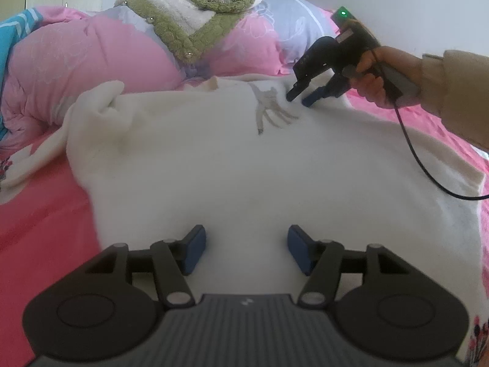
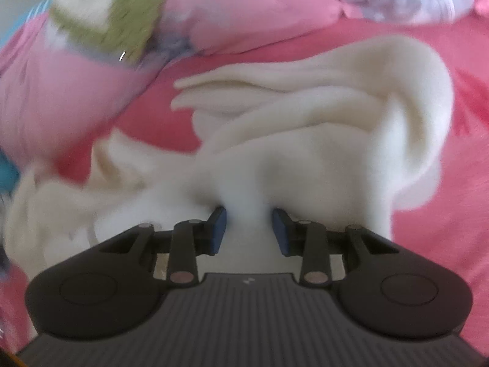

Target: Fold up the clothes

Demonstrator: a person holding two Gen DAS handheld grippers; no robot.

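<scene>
A white sweater (image 1: 232,159) with a grey skeleton-hand print (image 1: 272,113) lies spread flat on the pink bed sheet (image 1: 39,223). Its far left sleeve (image 1: 101,107) is bunched up. My left gripper (image 1: 247,249) hovers open over the sweater's near hem, with nothing between its blue pads (image 1: 195,249). A hand holds my right gripper (image 1: 299,99) at the sweater's far right shoulder, tips down on the fabric. In the blurred right wrist view, my right gripper (image 2: 249,229) stands a little apart, with a ridge of the sweater (image 2: 305,165) rising between the pads.
A pink and lilac quilt (image 1: 76,61) is heaped along the far side of the bed. A cream and green fleece garment (image 1: 195,15) lies on top of it. The right gripper's black cable (image 1: 421,165) trails across the sweater's right side. A beige sleeve (image 1: 458,91) enters from the right.
</scene>
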